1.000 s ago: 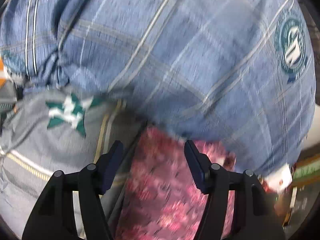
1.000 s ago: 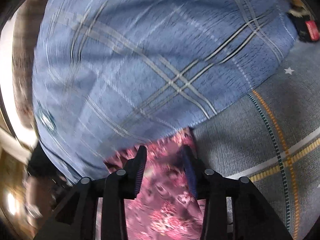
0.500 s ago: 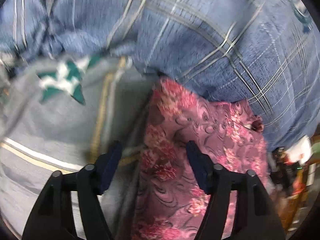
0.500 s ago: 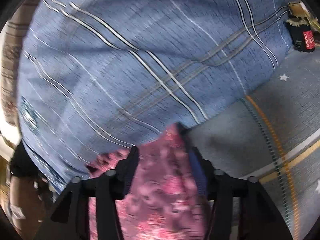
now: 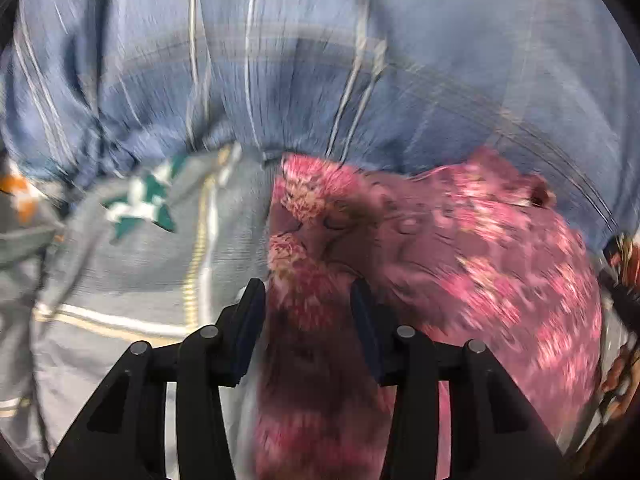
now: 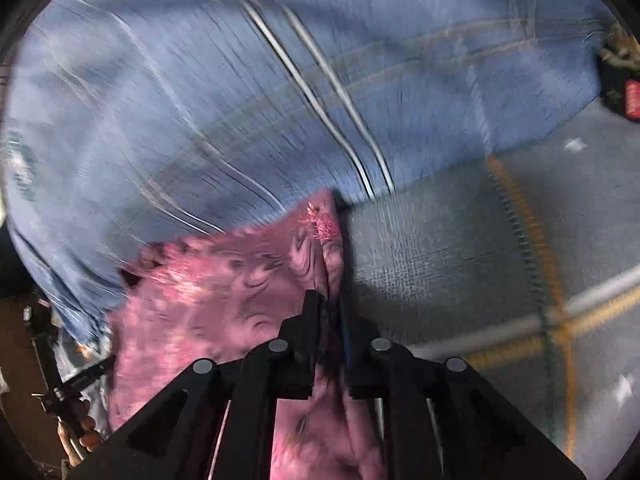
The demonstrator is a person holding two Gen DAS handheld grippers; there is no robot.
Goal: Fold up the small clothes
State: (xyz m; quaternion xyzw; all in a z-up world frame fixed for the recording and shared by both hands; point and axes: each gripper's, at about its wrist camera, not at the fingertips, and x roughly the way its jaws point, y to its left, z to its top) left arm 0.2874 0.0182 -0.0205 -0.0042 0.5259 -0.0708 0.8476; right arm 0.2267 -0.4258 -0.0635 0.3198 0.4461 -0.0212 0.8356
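Note:
A small pink floral cloth (image 5: 460, 256) lies on a grey bedsheet, partly against a blue plaid garment (image 5: 320, 60). My left gripper (image 5: 308, 300) has its jaws part open around the cloth's left edge, which bunches between them. In the right wrist view the same pink cloth (image 6: 224, 280) spreads to the left, and my right gripper (image 6: 330, 308) is shut on its right edge, the fabric pinched between the pads. Both views are motion-blurred.
The grey bedsheet (image 6: 460, 248) has yellow and white stripes and small stars; a green star print (image 5: 140, 200) shows on it. The blue plaid garment (image 6: 280, 80) fills the far side. A dark object with a red label (image 6: 624, 96) sits at the far right.
My right gripper has closed on the pink cloth's edge. My left jaws have narrowed around the cloth. More of the pink cloth shows from under the blue garment.

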